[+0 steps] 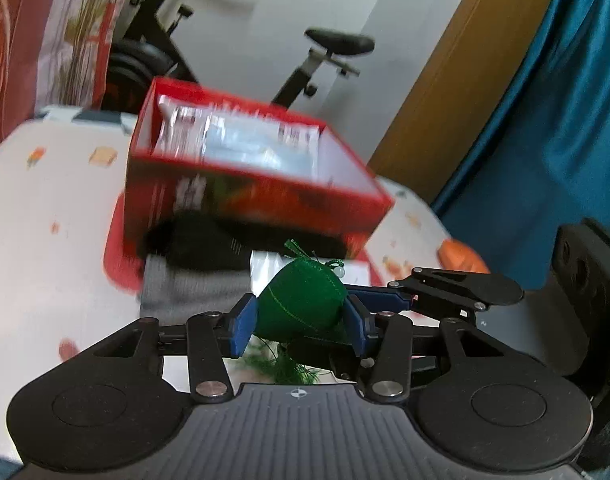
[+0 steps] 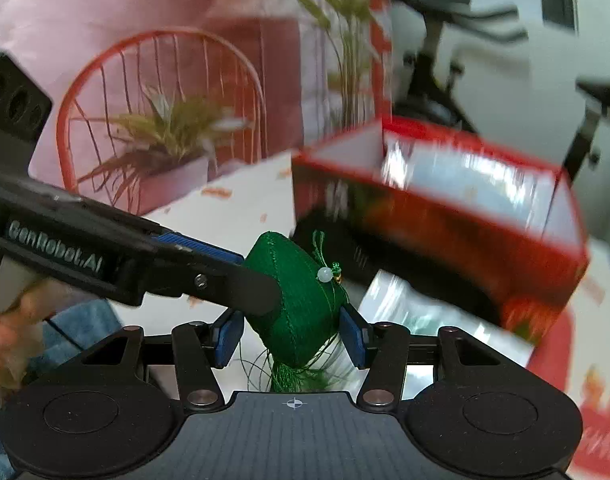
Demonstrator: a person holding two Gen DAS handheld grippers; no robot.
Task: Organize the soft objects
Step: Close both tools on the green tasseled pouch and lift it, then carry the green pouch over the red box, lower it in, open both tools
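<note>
A green stitched sachet [image 1: 301,304] with a white bead and a green tassel hangs in the air above the table. My left gripper [image 1: 299,326] is shut on it, a blue pad on each side. A finger of the right gripper [image 1: 385,294] comes in from the right and meets the same sachet. In the right wrist view the sachet [image 2: 301,312] sits between the pads of my right gripper [image 2: 291,336], which press on it. The left gripper's fingers [image 2: 209,248] clamp it from the left. A red open box [image 1: 249,196] holding clear plastic packets [image 1: 241,140] stands behind.
A black cloth [image 1: 201,248] and a grey cloth [image 1: 193,292] lie in front of the red box [image 2: 445,224] on the white patterned tablecloth [image 1: 45,220]. An exercise bike [image 1: 337,44], a blue curtain [image 1: 565,120] and a red wire chair [image 2: 161,80] surround the table. A person's hand [image 2: 9,320] shows at the left.
</note>
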